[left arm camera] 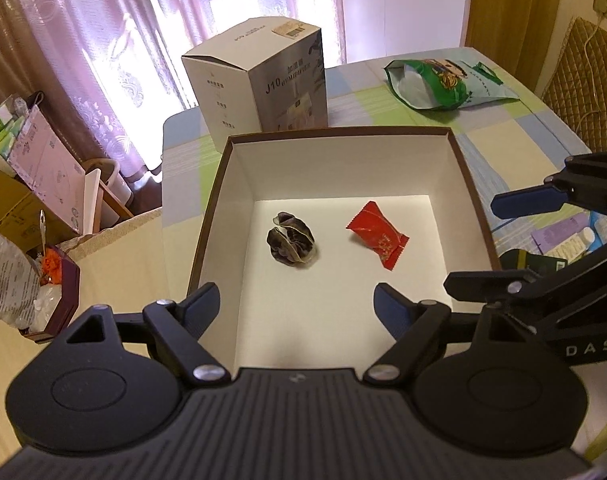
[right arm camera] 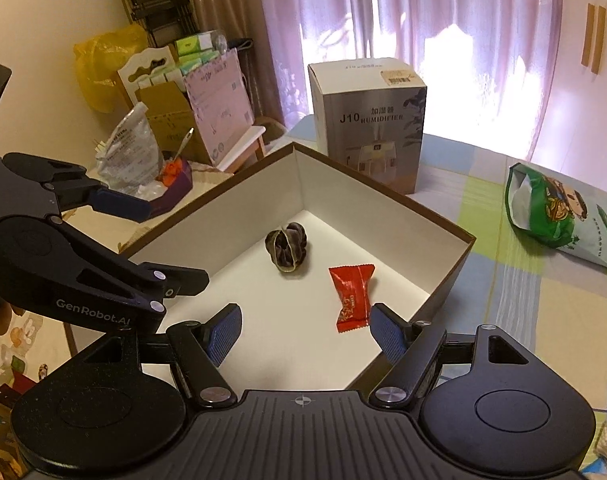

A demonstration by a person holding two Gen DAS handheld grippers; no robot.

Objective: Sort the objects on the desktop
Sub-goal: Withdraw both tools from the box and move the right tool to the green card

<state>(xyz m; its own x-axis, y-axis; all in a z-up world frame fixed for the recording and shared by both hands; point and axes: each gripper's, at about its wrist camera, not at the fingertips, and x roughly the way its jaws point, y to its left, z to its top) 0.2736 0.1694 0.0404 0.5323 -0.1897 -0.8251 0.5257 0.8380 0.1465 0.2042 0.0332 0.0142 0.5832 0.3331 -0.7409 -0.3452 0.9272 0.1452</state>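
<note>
A brown-rimmed cardboard box (left arm camera: pixel 475 208) with a white inside lies open on the table. On its floor sit a dark crumpled wrapper (left arm camera: pixel 291 246) (right arm camera: pixel 287 250) and, to its right, a red sweet in its wrapper (left arm camera: pixel 377 240) (right arm camera: pixel 350 296). My left gripper (left arm camera: pixel 295 302) hovers over the near edge of the box, open, with nothing between its blue pads. My right gripper (right arm camera: pixel 305 330) is also open and holds nothing, just above the red sweet's near end. Each gripper shows in the other's view: the right gripper (left arm camera: pixel 471 244) over the box's right wall, the left gripper (right arm camera: pixel 175 244) over its left wall.
A tall white humidifier carton (left arm camera: pixel 259 80) (right arm camera: pixel 371 120) stands behind the box. A green snack bag (left arm camera: pixel 439 80) (right arm camera: pixel 559 216) lies at the back right on the checked tablecloth (right arm camera: pixel 523 320). Small packets (left arm camera: pixel 563 236) lie right of the box. Cluttered boxes and a purple tray (right arm camera: pixel 175 188) sit off the table's left.
</note>
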